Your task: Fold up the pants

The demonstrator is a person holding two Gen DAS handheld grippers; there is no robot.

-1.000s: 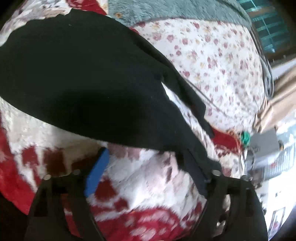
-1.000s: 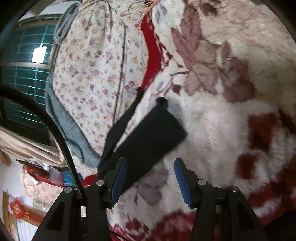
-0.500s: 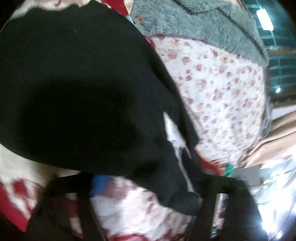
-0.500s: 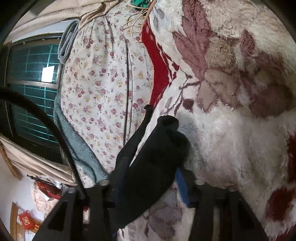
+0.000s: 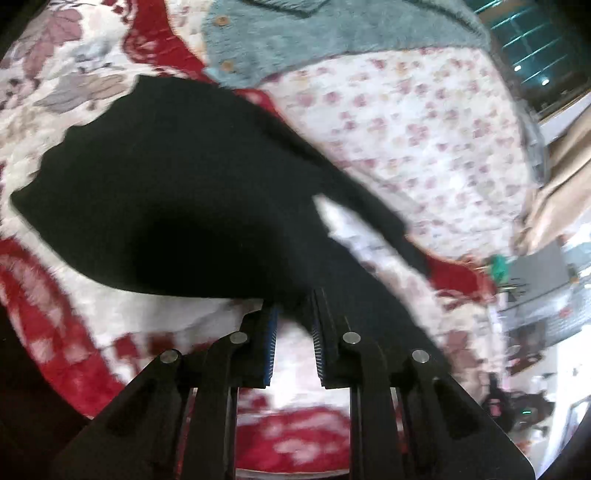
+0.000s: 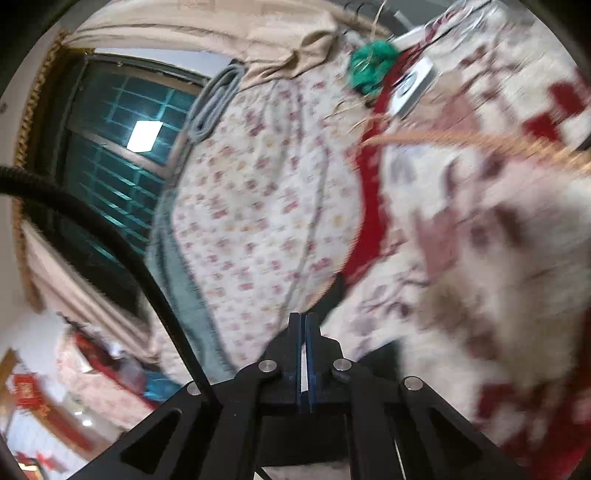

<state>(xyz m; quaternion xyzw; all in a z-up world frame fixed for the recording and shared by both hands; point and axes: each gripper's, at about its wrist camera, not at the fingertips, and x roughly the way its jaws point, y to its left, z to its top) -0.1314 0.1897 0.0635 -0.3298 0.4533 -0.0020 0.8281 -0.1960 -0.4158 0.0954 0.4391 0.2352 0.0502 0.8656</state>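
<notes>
The black pants (image 5: 177, 206) lie spread on a fluffy red and white floral blanket (image 5: 74, 317) in the left wrist view. My left gripper (image 5: 293, 317) is shut on the near edge of the pants, with cloth bunched between its blue pads. In the right wrist view my right gripper (image 6: 304, 325) is shut, its blue pads nearly touching. A dark strip of the pants (image 6: 332, 299) runs from its tip and hangs below to the right. The view is blurred, so the cloth between the pads is hard to see.
A small-flowered white quilt (image 5: 413, 122) and a grey-blue fleece garment (image 5: 314, 33) lie beyond the pants. A green object (image 6: 373, 64), a window (image 6: 122, 147) and beige curtains (image 6: 221, 33) stand past the bed. A black cable (image 6: 110, 240) crosses the right wrist view.
Both grippers went from open to shut on the pants. The left closed on the near edge. The right closed on the leg end and lifted, swinging its view up toward the window.
</notes>
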